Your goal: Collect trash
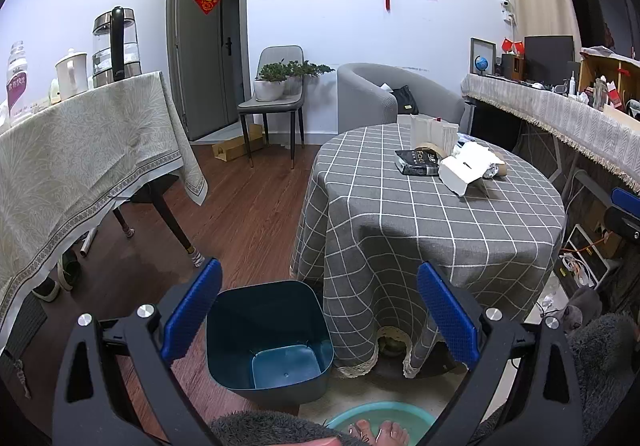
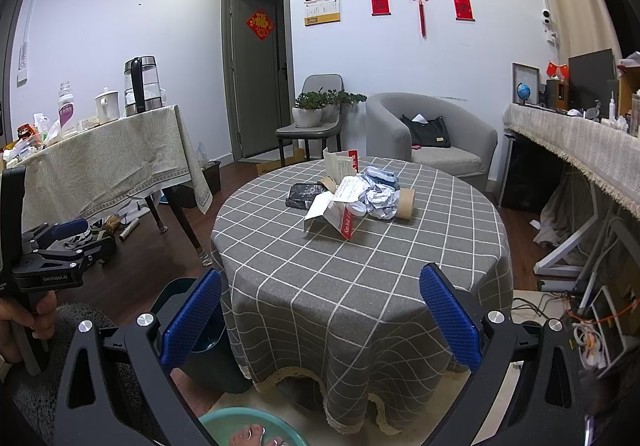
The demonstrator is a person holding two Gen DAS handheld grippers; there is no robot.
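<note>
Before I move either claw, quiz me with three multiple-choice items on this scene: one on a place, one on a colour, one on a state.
1. Where does the trash bin stand?
A. on the round table
B. on the floor beside the round table
C. on the armchair

2. What colour is the bin?
A. red
B. white
C. dark blue

3. How does the right claw stand?
A. open, holding nothing
B. shut on the crumpled paper
C. shut on the bin rim

Answers:
1 B: it stands on the floor against the round table, at its draped cloth.
2 C: its walls look dark blue.
3 A: jaws spread wide; the crumpled paper lies on the table.
</note>
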